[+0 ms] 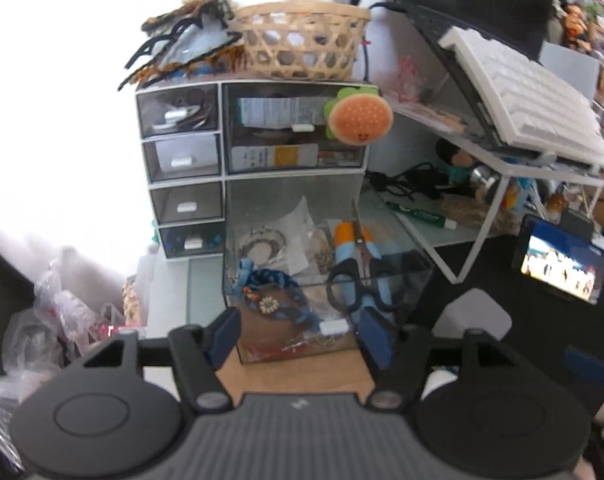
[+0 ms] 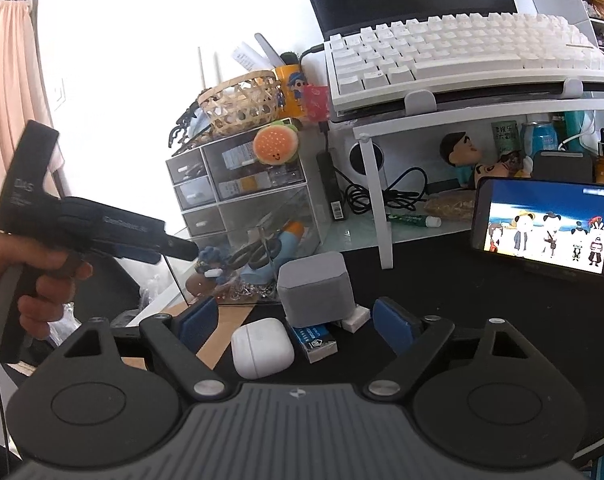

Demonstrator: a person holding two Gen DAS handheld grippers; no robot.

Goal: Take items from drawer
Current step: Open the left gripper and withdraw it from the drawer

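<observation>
The desk [image 2: 462, 304] carries a white drawer organizer [image 1: 222, 176]. Its clear lower drawer [image 1: 398, 280] is pulled out, holding black-handled scissors [image 1: 356, 280] and a blue beaded strap [image 1: 278, 300]. The left claw [image 1: 298, 332] is spread at the drawer's front, empty. The right claw [image 2: 294, 320] is spread above white earbuds case [image 2: 262, 346].

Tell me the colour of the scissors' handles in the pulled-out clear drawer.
Black; left wrist view.
</observation>
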